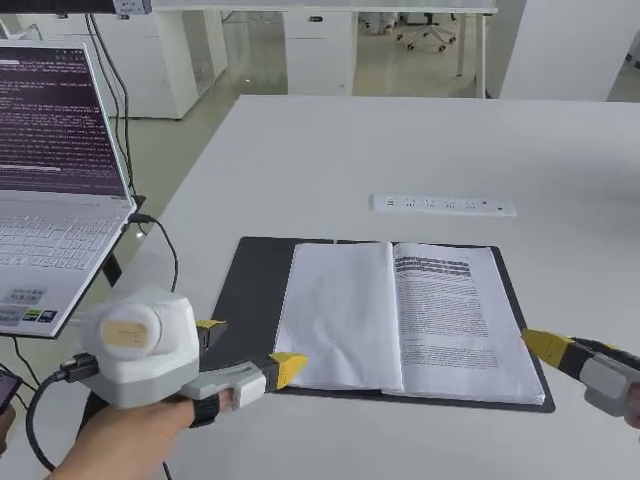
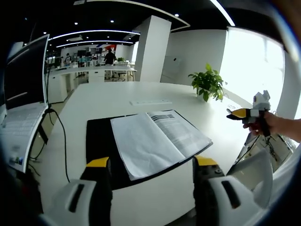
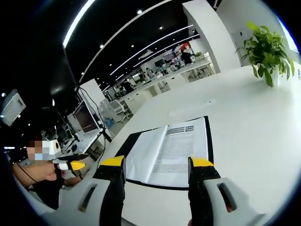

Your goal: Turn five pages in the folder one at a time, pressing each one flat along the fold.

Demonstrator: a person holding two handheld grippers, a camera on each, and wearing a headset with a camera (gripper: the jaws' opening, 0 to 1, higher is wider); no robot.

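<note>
Lying open and flat on the white worktop [image 1: 400,150]: a black folder [image 1: 255,300], with a blank page [image 1: 340,315] left of the fold and a printed page [image 1: 450,320] right of it, no sheet lifted or curling. Holding nothing with the left gripper [image 2: 152,162], yellow-tipped fingers [image 2: 98,163] spread wide, hovering near the folder's near left corner. Holding nothing with the right gripper [image 3: 157,162] either, fingers [image 3: 201,163] equally wide apart, off to the right of the printed page and apparently clear of it. Judging by the sheets stacked on the left, possibly some turns done, though impossible to count how many of the 5. Seemingly between turns: no page in hand, no pressing along the fold under way. Probably left to do: pinch the printed page's outer edge, carry it over, smooth it down beside the fold. Also on the worktop: a laptop [image 1: 50,200] at far left and a power strip [image 1: 445,206] beyond the folder.
</note>
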